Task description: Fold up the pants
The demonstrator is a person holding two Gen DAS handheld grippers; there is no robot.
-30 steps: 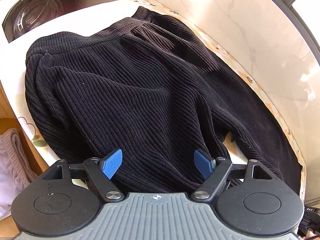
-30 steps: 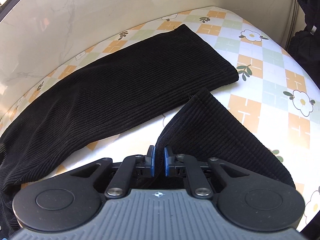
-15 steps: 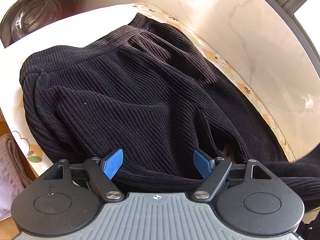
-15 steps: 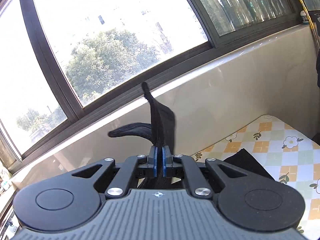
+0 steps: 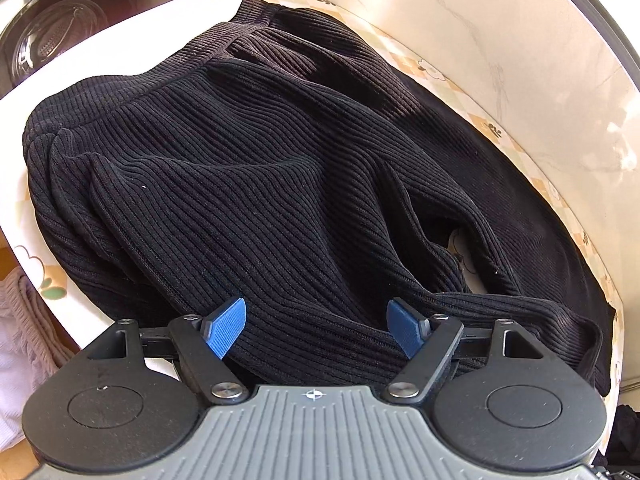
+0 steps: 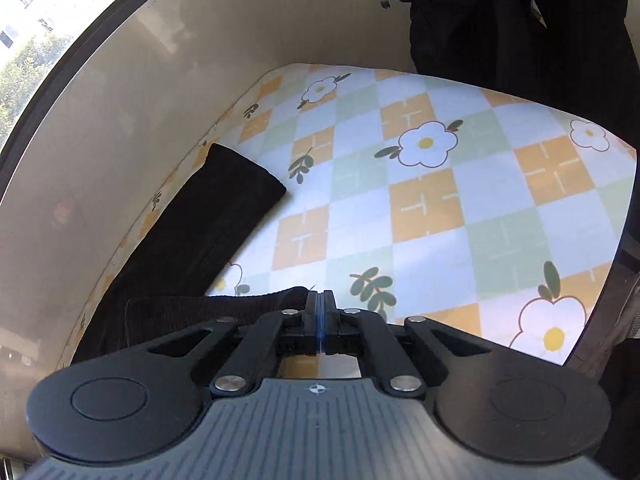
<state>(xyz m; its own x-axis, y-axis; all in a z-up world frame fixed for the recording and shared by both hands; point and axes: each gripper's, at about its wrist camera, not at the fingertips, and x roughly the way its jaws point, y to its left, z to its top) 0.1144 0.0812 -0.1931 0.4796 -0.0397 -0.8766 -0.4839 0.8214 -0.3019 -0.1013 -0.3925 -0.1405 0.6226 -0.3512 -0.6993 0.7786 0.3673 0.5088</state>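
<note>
Black ribbed pants (image 5: 248, 168) lie on a table with a flowered checked cloth (image 6: 432, 208), waistband at the far end. My left gripper (image 5: 316, 322) is open, its blue fingertips (image 5: 226, 326) resting over the crotch area of the fabric. One leg hem now lies across the pants near my left gripper (image 5: 500, 308). My right gripper (image 6: 319, 312) is shut on that pant leg's hem (image 6: 208, 312), held low over the cloth. The other leg (image 6: 216, 208) lies flat along the wall.
A beige marble wall (image 5: 500, 40) borders the far side of the table. A washing machine (image 5: 52, 36) stands at the left. Pale knit laundry (image 5: 20, 340) lies below the table's left edge. A dark-clothed person (image 6: 520, 20) stands at the table's end.
My right gripper lifted the leg hem high, carried it over and brought it down toward the waist end. The leg now appears folded over in the left wrist view. My left gripper stayed open.
</note>
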